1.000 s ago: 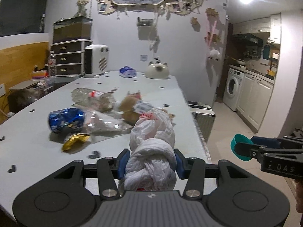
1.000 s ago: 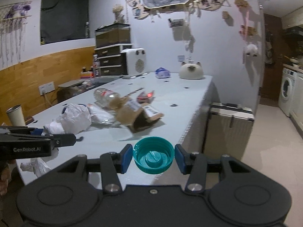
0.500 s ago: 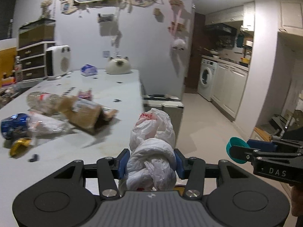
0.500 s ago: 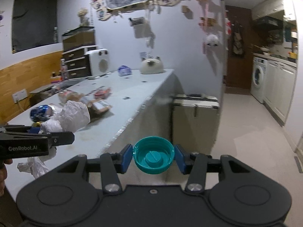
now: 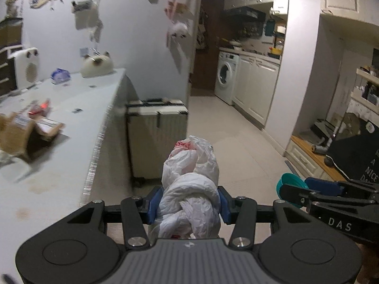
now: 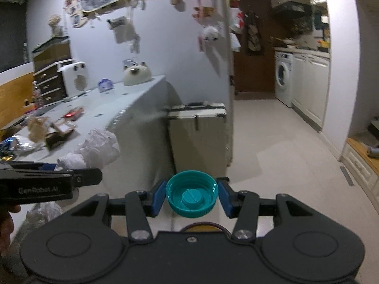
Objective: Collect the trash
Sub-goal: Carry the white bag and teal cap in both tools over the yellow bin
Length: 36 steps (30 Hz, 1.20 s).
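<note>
My left gripper (image 5: pixel 188 203) is shut on a knotted white plastic bag (image 5: pixel 191 189) with red print at its top; the bag stands up between the blue pads, off the table's right edge. The same bag (image 6: pixel 94 151) and the left gripper (image 6: pixel 83 177) show at the left of the right wrist view. My right gripper (image 6: pixel 191 195) is shut on a teal bottle cap (image 6: pixel 191 194), hollow side up, over the tiled floor. That cap (image 5: pixel 290 185) also peeks out at the right of the left wrist view. More trash lies on the grey table (image 5: pixel 71 123): a torn cardboard box (image 5: pixel 26 130) and a red wrapper (image 5: pixel 40 106).
A cream hard-shell suitcase (image 5: pixel 157 139) stands against the table's end. Beyond it tiled floor (image 6: pixel 272 142) runs to a washing machine (image 5: pixel 226 77) and white cabinets (image 5: pixel 257 87). A cat-shaped object (image 5: pixel 97 65) and a white heater (image 6: pixel 74 78) sit at the table's far end.
Both grippers swung right, away from the table top and out past its edge toward the floor, each keeping its load. The table trash slid to the left of both views.
</note>
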Motion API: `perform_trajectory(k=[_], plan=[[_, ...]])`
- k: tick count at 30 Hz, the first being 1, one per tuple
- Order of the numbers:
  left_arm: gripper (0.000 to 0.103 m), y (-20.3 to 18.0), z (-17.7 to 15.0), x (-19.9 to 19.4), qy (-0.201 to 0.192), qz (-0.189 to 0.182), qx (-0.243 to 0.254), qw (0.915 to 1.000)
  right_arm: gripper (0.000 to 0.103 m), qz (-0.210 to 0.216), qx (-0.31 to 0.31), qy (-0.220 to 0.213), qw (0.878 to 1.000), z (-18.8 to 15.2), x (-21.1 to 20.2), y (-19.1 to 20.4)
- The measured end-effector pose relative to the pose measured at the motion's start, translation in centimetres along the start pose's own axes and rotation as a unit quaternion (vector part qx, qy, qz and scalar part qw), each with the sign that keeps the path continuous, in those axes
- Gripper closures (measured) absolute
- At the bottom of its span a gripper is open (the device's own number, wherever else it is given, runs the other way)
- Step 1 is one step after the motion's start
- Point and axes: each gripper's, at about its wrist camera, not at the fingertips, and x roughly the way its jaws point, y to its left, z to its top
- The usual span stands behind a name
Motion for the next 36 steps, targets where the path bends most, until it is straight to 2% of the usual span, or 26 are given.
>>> perform_trajectory(k=[6, 10, 16, 20, 23, 28, 36], plan=[[0.053, -2.3, -0.6, 5.7, 0.034, -0.021, 0.003, 0.9992, 0.054, -0.026, 0.039, 0.023, 0.999, -1.1, 2.8, -2.7], [0.053, -2.8, -1.5, 9.8, 0.058, -0.015, 0.001, 0.9982, 0.054, -0.037, 0.056, 0.038, 0.997, -2.1, 5.1, -4.0], [0.053, -1.3, -3.9, 15.6, 0.111, 0.007, -0.022, 0.9935, 0.054, -0.052, 0.089, 0.070, 0.992, -3.7, 9.4, -5.3], [0.053, 1.0, -5.0, 19.0, 0.126, 0.028, -0.054, 0.9902, 0.054, -0.056, 0.110, 0.095, 0.988, -4.8, 13.6, -5.4], [0.053, 2.7, -6.1, 21.9, 0.139, 0.022, -0.089, 0.9861, 0.054, -0.054, 0.127, 0.116, 0.984, -5.9, 17.1, -5.1], [0.053, 4.1, -7.7, 26.9, 0.175, 0.038, -0.110, 0.9776, 0.054, -0.056, 0.156, 0.157, 0.974, -8.1, 22.6, -4.8], [0.053, 4.2, -10.3, 33.5, 0.255, 0.041, -0.095, 0.9614, 0.054, -0.060, 0.168, 0.202, 0.963, -11.2, 28.9, -6.1]])
